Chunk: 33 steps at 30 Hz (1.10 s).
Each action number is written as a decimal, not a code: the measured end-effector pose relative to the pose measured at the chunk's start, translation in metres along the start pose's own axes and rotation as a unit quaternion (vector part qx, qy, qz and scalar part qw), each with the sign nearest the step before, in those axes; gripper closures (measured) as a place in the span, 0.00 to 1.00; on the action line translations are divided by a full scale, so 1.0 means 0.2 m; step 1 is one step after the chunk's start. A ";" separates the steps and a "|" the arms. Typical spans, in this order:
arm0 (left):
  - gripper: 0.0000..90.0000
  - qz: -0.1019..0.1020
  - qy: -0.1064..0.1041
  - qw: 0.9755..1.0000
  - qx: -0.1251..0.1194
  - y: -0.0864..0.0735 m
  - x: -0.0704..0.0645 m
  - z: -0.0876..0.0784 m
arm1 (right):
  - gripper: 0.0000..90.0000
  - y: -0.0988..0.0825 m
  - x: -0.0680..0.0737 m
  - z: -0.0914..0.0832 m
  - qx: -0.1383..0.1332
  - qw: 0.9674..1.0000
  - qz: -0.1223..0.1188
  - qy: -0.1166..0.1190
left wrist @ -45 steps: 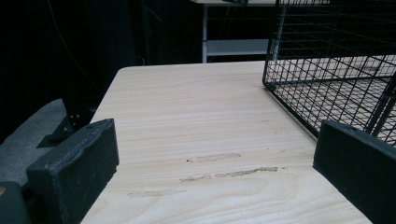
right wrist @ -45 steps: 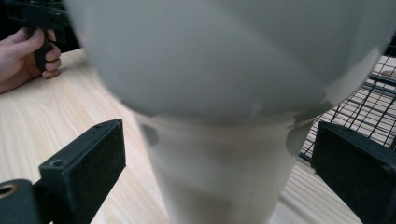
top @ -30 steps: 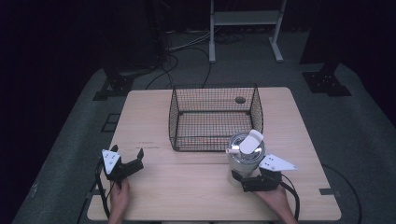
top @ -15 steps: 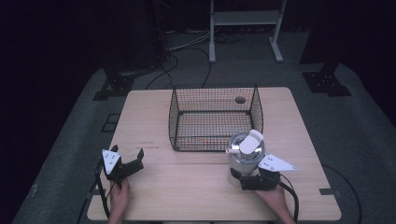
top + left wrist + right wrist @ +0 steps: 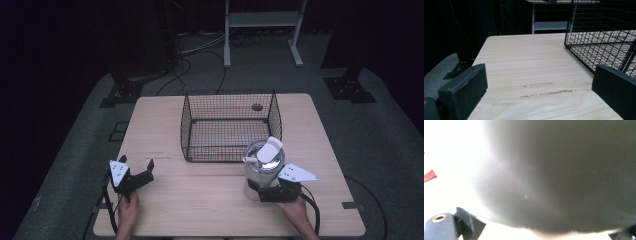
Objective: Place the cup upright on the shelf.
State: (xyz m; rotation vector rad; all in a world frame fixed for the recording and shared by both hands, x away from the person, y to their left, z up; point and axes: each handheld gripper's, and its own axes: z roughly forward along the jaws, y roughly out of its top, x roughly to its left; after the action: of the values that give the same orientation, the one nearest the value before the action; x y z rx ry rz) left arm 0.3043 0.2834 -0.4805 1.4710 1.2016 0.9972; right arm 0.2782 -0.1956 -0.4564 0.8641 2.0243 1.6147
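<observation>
Clearly the step in hand is taking hold of the white canister (image 5: 262,170), which stands upright on the counter (image 5: 210,205) at the lower right of the high view, just in front of the near right corner of the wire basket (image 5: 227,125). A white lid flap (image 5: 270,149) sits tilted over its shiny open top. The right tool (image 5: 264,192) is set against the canister's base, and its jaws have just been closing with the canister between them; the right gripper view, all blurred grey body pressed up close, suggests the pads are on it, so I read it as clamped. To do this well, the grip so low on a tall container should be firm and square before any lift, since the top-heavy body could tip; raise it straight, keep it upright, and clear the basket's rim. The left tool (image 5: 134,175) rests at the lower left, jaws wide apart over bare wood, free to steady things if needed.
</observation>
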 end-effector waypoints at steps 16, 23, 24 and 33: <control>0.00 -0.007 0.002 1.000 0.003 0.00 0.01 0.00 | 0.10 0.34 0.02 0.06 -0.024 0.998 -0.018 0.052; 0.00 -0.004 0.000 1.000 0.002 0.00 0.01 0.01 | 0.10 0.52 0.04 0.13 -0.016 0.997 -0.044 0.069; 0.00 -0.003 0.000 1.000 0.002 0.00 0.01 0.01 | 0.10 0.52 0.04 0.13 -0.016 0.997 -0.044 0.069; 0.00 -0.002 0.001 1.000 0.001 0.00 0.00 0.01 | 0.10 0.66 0.02 0.23 -0.015 0.995 -0.054 0.084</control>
State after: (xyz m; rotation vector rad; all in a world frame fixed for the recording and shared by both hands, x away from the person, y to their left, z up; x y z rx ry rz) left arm 0.3058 0.2839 -0.4812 1.4696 1.2068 0.9959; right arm 0.3324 -0.1420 -0.3403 0.6140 2.1151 1.7023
